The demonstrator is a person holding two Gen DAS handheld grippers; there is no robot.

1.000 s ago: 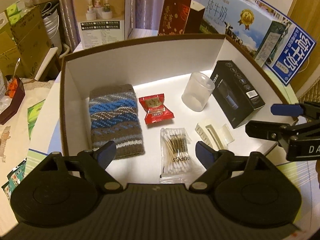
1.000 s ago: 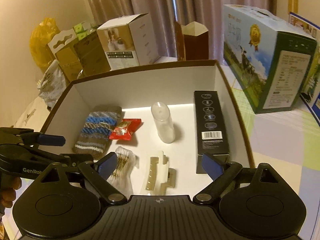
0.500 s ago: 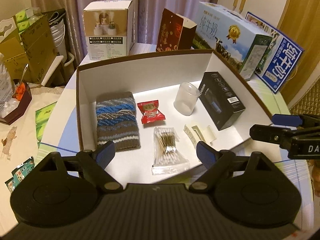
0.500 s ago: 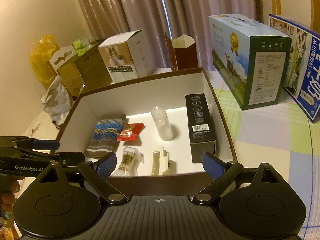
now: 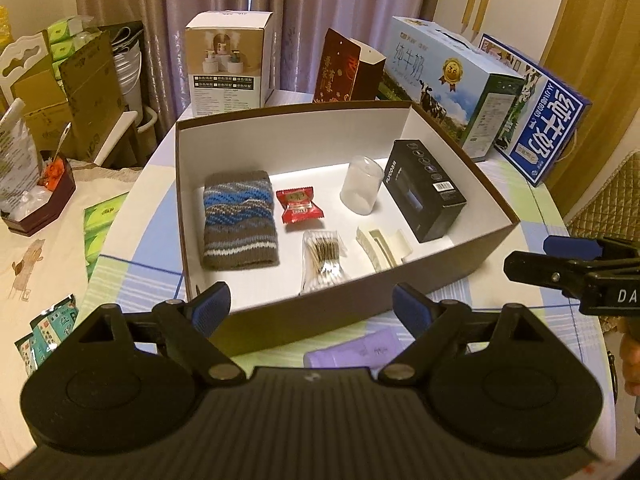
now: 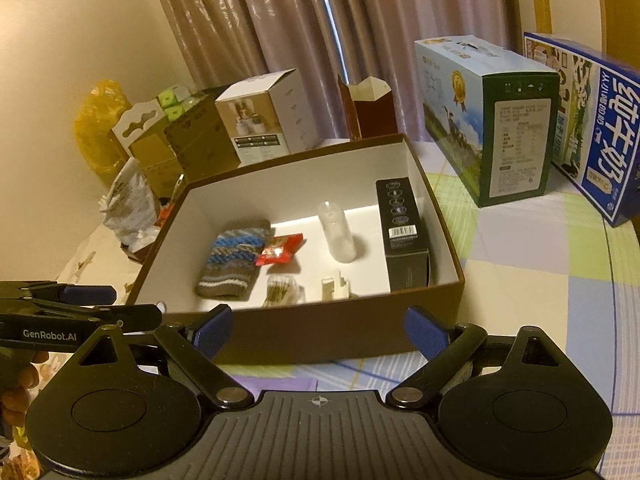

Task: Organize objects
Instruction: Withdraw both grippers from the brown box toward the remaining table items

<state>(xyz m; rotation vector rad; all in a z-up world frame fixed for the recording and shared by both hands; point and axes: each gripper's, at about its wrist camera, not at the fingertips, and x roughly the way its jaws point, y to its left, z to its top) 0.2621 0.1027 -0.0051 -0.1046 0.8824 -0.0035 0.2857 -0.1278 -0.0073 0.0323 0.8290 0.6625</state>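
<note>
An open brown box (image 5: 460,148) (image 6: 320,332) with a white inside holds a striped knit sleeve (image 5: 238,224) (image 6: 234,262), a red snack packet (image 5: 299,205) (image 6: 279,249), a clear cup on its side (image 5: 361,190) (image 6: 337,232), a bag of cotton swabs (image 5: 323,260) (image 6: 280,294), a cream hair clip (image 5: 382,246) (image 6: 334,289) and a black carton (image 5: 424,194) (image 6: 402,236). My left gripper (image 5: 311,306) and right gripper (image 6: 320,330) both hang open and empty in front of the box's near wall. A purple pack (image 5: 356,350) lies on the table under the left gripper.
Behind the box stand a white product carton (image 5: 228,64), a dark red bag (image 5: 344,72) and two milk cartons (image 5: 452,80) (image 5: 536,108). Cardboard boxes and a dish of clutter (image 5: 36,200) sit at the left. Green packets (image 5: 100,232) lie on the checked cloth.
Both grippers have pulled back and up, out of the box, so its near wall and the purple pack in front now show. The objects in the box stay put.
</note>
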